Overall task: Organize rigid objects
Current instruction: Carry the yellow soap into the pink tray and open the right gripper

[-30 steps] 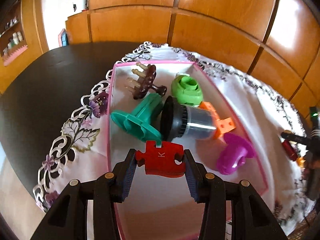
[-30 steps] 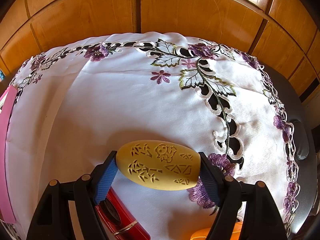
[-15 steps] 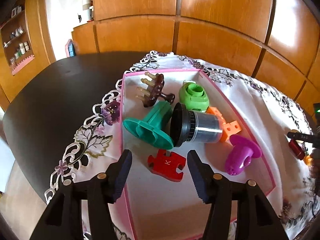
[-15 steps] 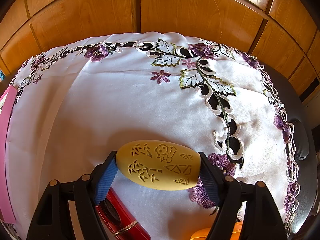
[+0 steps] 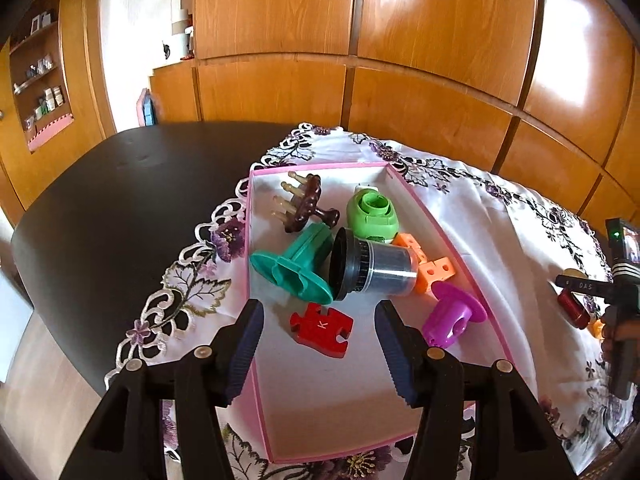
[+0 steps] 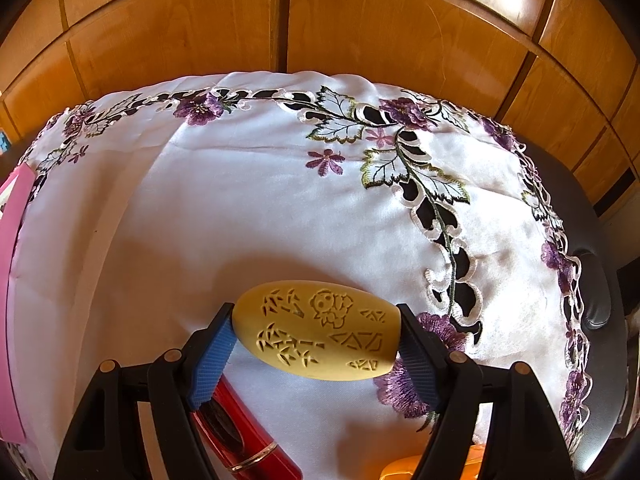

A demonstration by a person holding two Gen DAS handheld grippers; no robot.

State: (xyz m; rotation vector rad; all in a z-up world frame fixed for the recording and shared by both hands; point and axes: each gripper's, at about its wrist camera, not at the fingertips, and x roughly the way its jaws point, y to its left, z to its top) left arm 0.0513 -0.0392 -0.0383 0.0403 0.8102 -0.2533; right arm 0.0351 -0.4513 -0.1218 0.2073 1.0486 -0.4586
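Observation:
In the left wrist view a pink box stands on the embroidered cloth. A red puzzle piece lies on its floor, with a teal part, a black and clear cylinder, a green part, a brown clip, an orange block and a purple part. My left gripper is open and empty above the puzzle piece. My right gripper is shut on a yellow carved oval above the cloth.
A red object and an orange object lie on the cloth under the right gripper. The pink box edge is at the far left of the right wrist view. The dark table extends left of the cloth. Wooden panels stand behind.
My left gripper opened and let go of the red puzzle piece, which now lies in the box. The left gripper drew back and up. The right gripper has not moved.

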